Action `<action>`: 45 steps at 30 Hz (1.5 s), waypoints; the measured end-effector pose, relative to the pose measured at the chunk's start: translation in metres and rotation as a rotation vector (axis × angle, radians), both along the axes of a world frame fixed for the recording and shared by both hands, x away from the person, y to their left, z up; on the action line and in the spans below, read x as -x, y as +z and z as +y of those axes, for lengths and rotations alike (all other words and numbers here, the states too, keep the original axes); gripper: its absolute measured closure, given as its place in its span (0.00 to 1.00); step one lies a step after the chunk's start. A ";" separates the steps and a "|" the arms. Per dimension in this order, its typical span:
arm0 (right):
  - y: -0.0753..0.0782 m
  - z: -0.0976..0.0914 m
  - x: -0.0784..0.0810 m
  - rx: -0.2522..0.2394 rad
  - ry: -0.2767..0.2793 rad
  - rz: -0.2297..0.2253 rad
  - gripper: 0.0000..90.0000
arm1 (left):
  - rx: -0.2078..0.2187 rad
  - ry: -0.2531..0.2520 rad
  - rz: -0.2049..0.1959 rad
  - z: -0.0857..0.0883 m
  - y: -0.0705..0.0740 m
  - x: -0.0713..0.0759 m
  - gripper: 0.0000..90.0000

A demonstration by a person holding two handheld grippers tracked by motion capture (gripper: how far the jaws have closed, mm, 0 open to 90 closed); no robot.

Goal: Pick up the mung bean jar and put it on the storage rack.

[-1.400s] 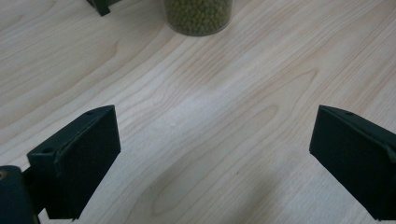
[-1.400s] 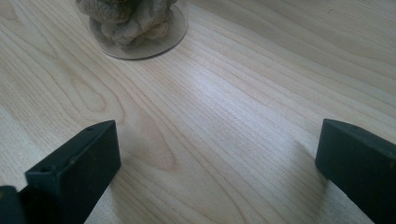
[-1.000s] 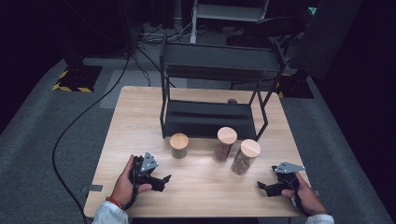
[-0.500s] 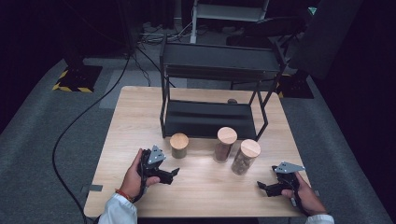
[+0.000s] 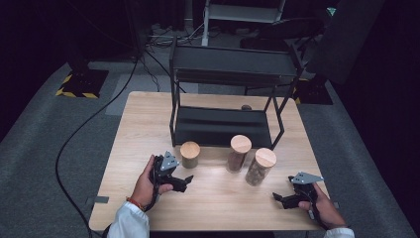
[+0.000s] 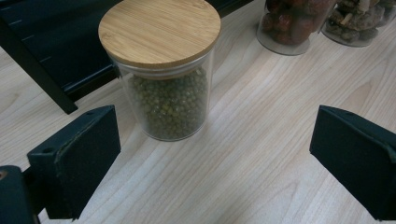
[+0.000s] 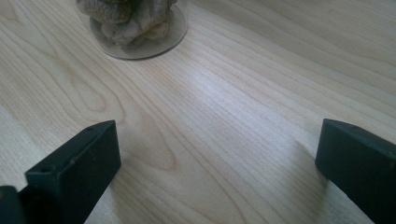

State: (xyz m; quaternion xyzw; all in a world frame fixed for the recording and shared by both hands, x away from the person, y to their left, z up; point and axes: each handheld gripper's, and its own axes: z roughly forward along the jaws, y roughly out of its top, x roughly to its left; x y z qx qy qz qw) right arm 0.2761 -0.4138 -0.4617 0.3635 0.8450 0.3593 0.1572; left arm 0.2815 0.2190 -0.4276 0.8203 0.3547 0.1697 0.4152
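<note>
Three glass jars with bamboo lids stand on the wooden table in front of a black shelf rack. The short jar of green beans is leftmost, and my left gripper is open just in front of it, jaws wide, nothing between them. A taller jar of reddish-brown pieces stands in the middle. The jar of pale lumpy pieces stands to its right. My right gripper rests open near the table's front right, short of that jar.
The black rack has a low shelf and an upper shelf behind the jars. A black cable trails off the table's left side over grey floor. A small brown object lies behind the rack's low shelf.
My left gripper has moved right and forward toward the green bean jar. The right gripper has stayed in place.
</note>
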 end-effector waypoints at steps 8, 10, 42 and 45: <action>0.000 0.000 0.000 0.000 0.001 0.000 0.00 | 0.001 -0.004 0.009 -0.005 0.000 -0.011 0.02; 0.000 0.000 0.000 0.000 0.001 0.000 0.00 | 0.003 0.002 0.013 -0.006 -0.001 -0.014 0.02; 0.000 0.000 0.000 -0.001 0.001 0.000 0.00 | -0.002 0.057 0.033 -0.032 -0.011 -0.048 0.02; 0.000 0.000 0.000 -0.001 0.002 0.000 0.00 | -0.001 0.098 0.024 -0.037 -0.013 -0.048 0.03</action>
